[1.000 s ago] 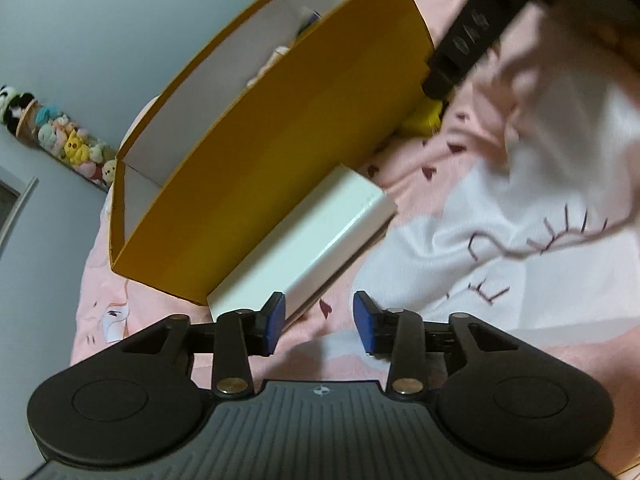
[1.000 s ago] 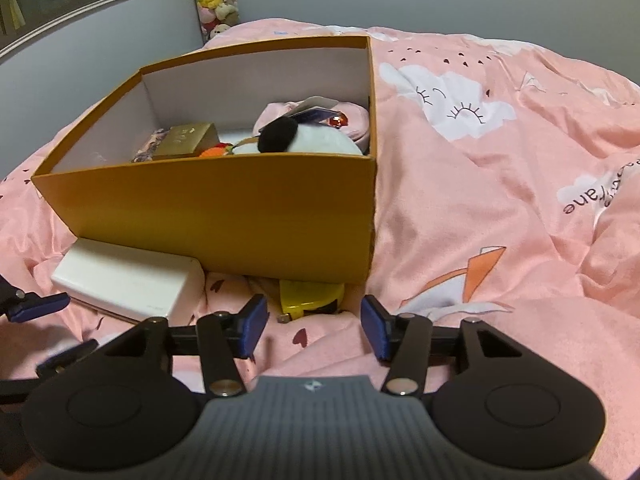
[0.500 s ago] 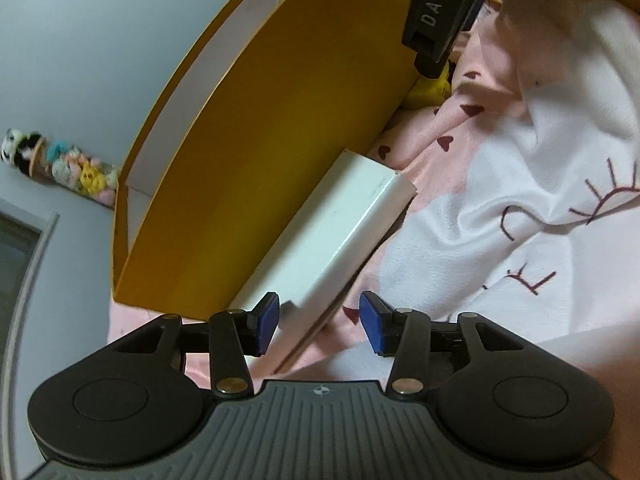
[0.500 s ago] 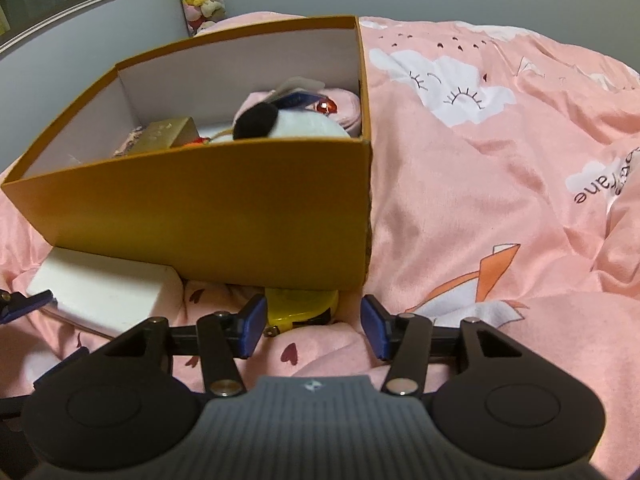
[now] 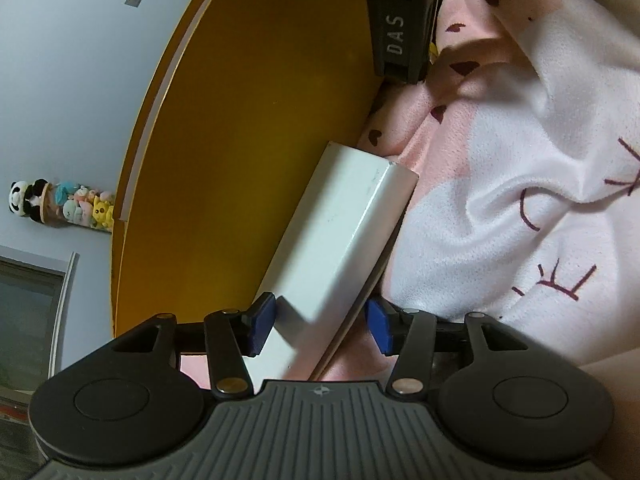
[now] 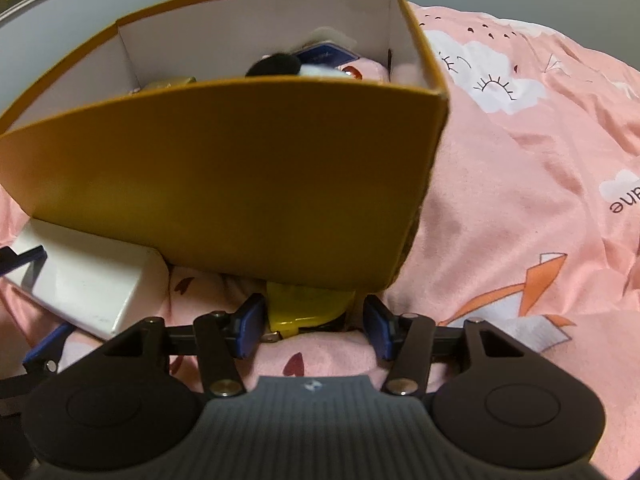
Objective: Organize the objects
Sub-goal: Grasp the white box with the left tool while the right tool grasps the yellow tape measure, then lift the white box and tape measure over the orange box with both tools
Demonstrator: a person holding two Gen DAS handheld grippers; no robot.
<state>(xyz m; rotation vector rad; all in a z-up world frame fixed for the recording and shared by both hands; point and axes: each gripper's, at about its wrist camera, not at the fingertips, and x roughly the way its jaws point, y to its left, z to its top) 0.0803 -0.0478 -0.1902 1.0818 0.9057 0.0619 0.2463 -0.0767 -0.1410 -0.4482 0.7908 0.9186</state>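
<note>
A long white box (image 5: pixel 344 232) lies on the pink bedspread against the side of an orange cardboard box (image 5: pixel 248 140). My left gripper (image 5: pixel 320 324) straddles the white box's near end. Its jaws are opening, and the right pad stands clear of the box. In the right wrist view, a yellow tape measure (image 6: pixel 308 304) pokes out from under the orange box (image 6: pixel 224 184). My right gripper (image 6: pixel 314 330) has it between its jaws, which are opening, with small gaps on both sides. The white box (image 6: pixel 88 284) and the left gripper's blue fingertips (image 6: pixel 24 260) show at the left.
The orange box holds a black-and-white plush (image 6: pixel 280 66), a blue item (image 6: pixel 328 54) and a gold box (image 6: pixel 168 82). The right gripper's black housing (image 5: pixel 400 20) hangs close by the orange wall. A rumpled pink bedspread (image 6: pixel 520 200) spreads to the right. Plush toys (image 5: pixel 60 208) line a wall shelf.
Both grippers have sunk and closed in on the bed. The left one rolled and widened, and the white box's end now sits between its jaws. The tape measure has come between the right jaws.
</note>
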